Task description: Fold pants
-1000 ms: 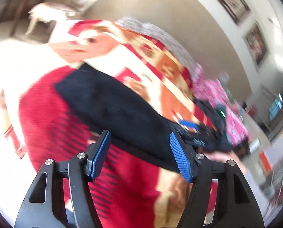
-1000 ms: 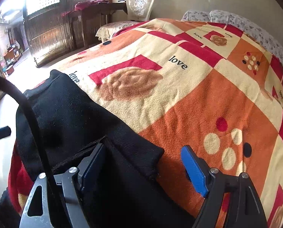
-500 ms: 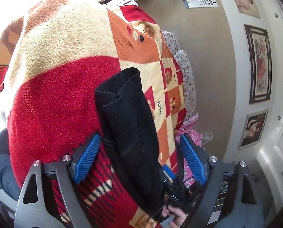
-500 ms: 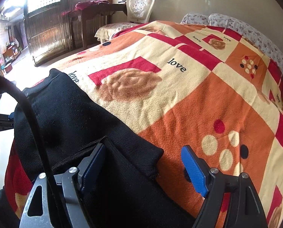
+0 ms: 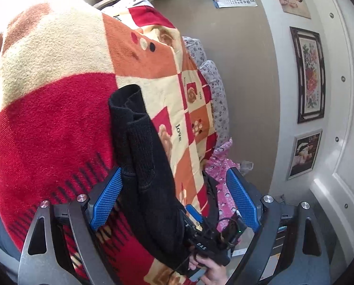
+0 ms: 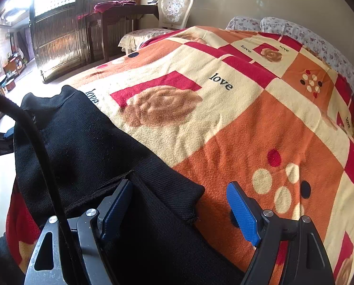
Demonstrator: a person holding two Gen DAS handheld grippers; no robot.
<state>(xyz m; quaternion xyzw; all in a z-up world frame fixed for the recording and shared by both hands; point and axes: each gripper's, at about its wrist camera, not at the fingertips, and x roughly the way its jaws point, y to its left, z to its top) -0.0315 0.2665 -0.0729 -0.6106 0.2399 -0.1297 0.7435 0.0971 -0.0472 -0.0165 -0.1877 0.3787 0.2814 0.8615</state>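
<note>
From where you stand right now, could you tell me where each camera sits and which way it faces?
Left wrist: on the open left gripper, looking along the black pants on the blanket toward the wall pictures; a hand holding the right gripper shows below.
Right wrist: on the open right gripper, over the pants, facing across the blanket toward a white chair; its cable crosses left.
Shared: pants and blanket.
</note>
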